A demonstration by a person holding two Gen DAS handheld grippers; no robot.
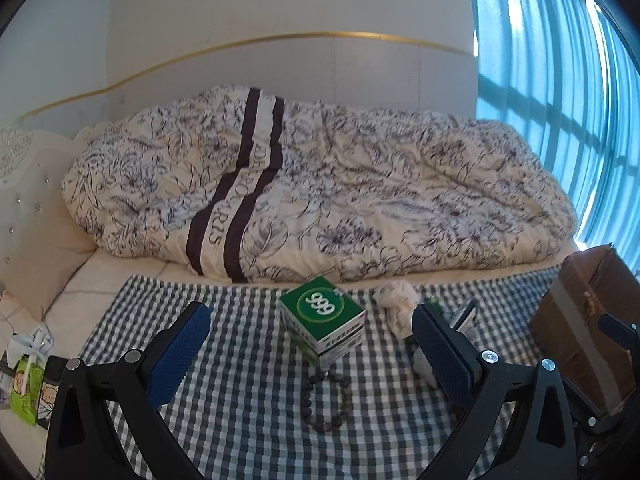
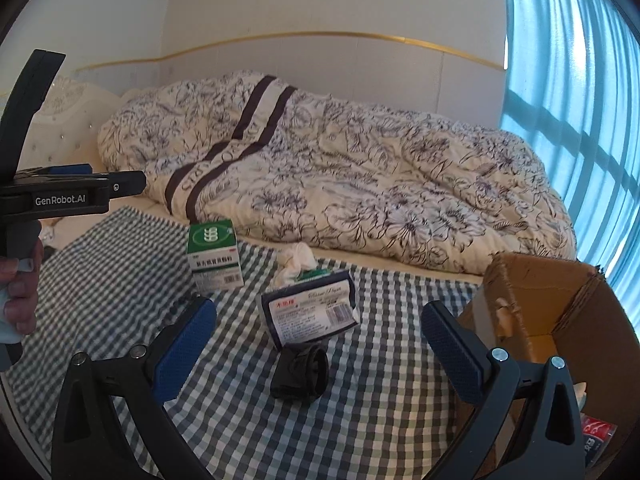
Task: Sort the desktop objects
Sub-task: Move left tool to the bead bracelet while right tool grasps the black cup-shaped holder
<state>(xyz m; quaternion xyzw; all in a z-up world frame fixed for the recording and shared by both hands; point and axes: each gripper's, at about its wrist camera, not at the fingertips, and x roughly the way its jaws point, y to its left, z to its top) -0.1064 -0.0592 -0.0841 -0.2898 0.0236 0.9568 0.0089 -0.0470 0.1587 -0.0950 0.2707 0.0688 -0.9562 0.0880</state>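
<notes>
We held both grippers above a blue-and-white checked cloth (image 1: 240,420) spread over the near side of a bed, with a rumpled floral quilt (image 1: 360,184) filling the middle of each view.

Our left gripper (image 1: 310,356) stood wide apart and gripped nothing. Between its blue pads (image 1: 176,356), at the centre of the left wrist frame, sat a green-and-white cardboard medicine box marked 999 (image 1: 322,320), and just below it a loop of dark round beads (image 1: 326,404) lay flat on the cloth. A crumpled white tissue (image 1: 394,300) lay to the right of the box.

Our right gripper (image 2: 318,352) was also spread wide and empty. Between its fingers, at the centre of the right wrist frame, lay a dark blue soft tissue pack with a white label (image 2: 310,308), and touching its lower edge a rolled black fabric band (image 2: 300,372). At the right edge an open brown cardboard carton (image 2: 560,312) stood on the cloth. At the left edge a hand (image 2: 20,292) gripped the handle of the left gripper.
</notes>
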